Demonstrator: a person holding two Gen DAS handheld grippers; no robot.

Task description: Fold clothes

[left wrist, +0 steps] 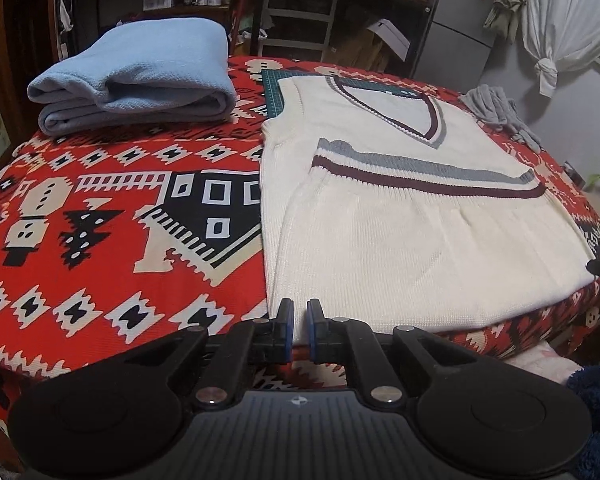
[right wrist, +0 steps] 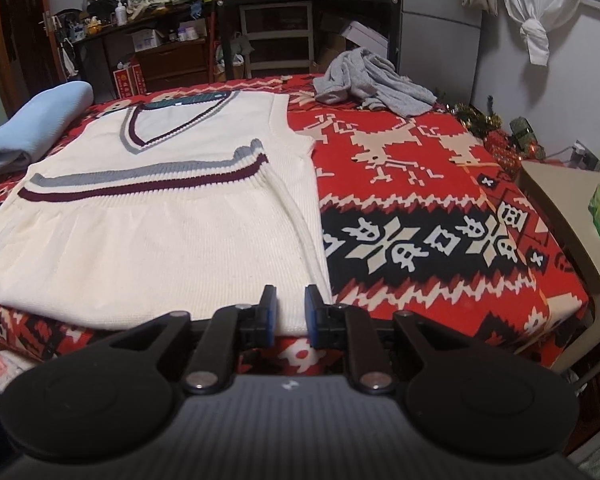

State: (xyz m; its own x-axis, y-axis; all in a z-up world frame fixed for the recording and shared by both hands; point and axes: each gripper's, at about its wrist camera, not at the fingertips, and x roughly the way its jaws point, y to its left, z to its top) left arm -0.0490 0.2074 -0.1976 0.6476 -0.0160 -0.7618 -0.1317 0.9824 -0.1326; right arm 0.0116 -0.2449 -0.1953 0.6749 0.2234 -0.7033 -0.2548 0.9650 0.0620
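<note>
1. Covering the whole table: a woven cloth (left wrist: 100,240) in red, black and cream, patterned with blocky geometric motifs and stick-like figures.
2. Lying flat on that cloth, filling the right half of the left wrist view and the left half of the right wrist view: a cream knit vest (left wrist: 400,248), sleeveless, V-necked, trimmed in maroon and grey-blue. Folded up once from the bottom, with the ribbed striped hem (left wrist: 420,180) now crossing the chest just below the V.
3. Resting in the upper left of both views: a pale blue fleece (left wrist: 140,76), soft and thick, folded into a rounded stack, well apart from the vest.
4. Sitting crumpled near the top centre of the right wrist view: a grey garment (right wrist: 372,84), thin and wrinkled.
5. Peeking out under the vest's neckline: a green gridded cutting mat (left wrist: 272,92).
6. Hovering at the vest's near-left corner: the left gripper (left wrist: 299,330), blue pads parted by a narrow gap, pinching nothing.
7. Hovering at the near-right corner: the right gripper (right wrist: 290,316), pads spread slightly wider, also gripping nothing.
</note>
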